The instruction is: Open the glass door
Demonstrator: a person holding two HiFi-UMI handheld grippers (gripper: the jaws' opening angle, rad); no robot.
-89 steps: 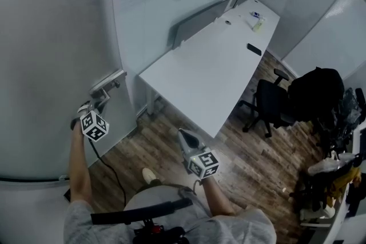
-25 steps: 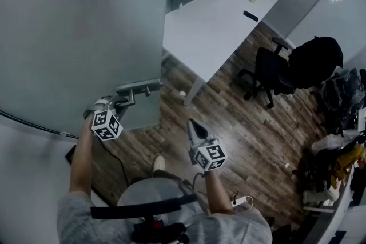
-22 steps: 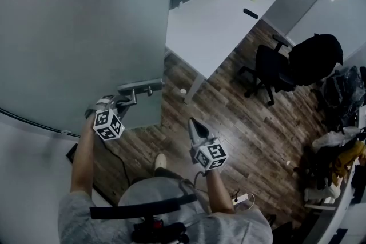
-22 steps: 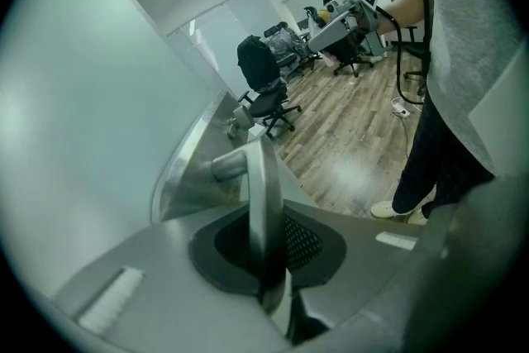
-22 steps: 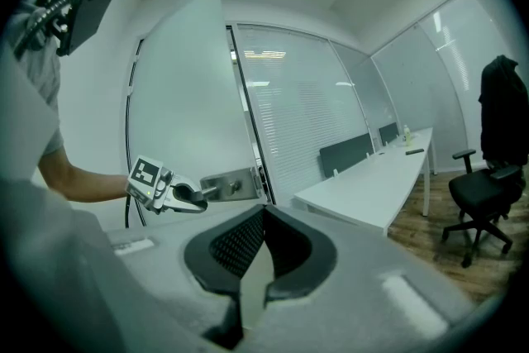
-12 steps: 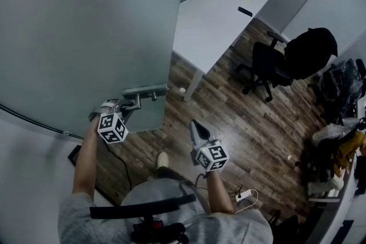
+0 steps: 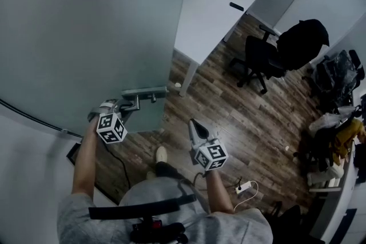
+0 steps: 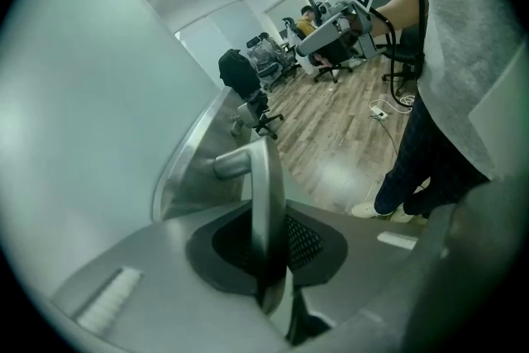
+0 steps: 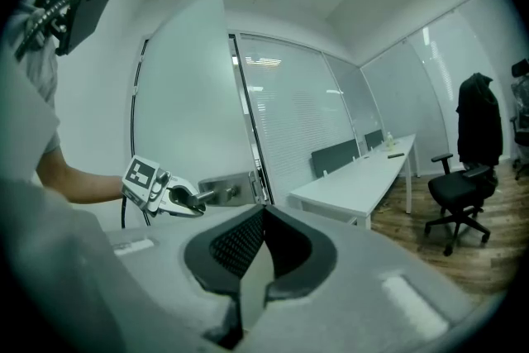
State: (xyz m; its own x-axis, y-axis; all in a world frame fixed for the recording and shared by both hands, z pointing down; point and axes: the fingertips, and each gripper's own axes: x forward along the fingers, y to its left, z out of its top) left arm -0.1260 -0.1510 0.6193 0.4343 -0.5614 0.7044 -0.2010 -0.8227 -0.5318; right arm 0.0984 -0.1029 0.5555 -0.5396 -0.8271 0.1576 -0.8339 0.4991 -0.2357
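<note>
Glass door, left gripper pinching handle, jaws just loosening, right gripper jaws together

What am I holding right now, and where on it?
Left gripper clamps the door handle on its lever bar, toward the free end; right gripper holds nothing.

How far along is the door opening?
Done: the glass door stands swung open, wood floor showing past its edge. In hand: the left gripper grips the lever handle, jaws just opening slightly. The right gripper is shut, empty, idle. Remaining: perhaps swing wider, then let go.
</note>
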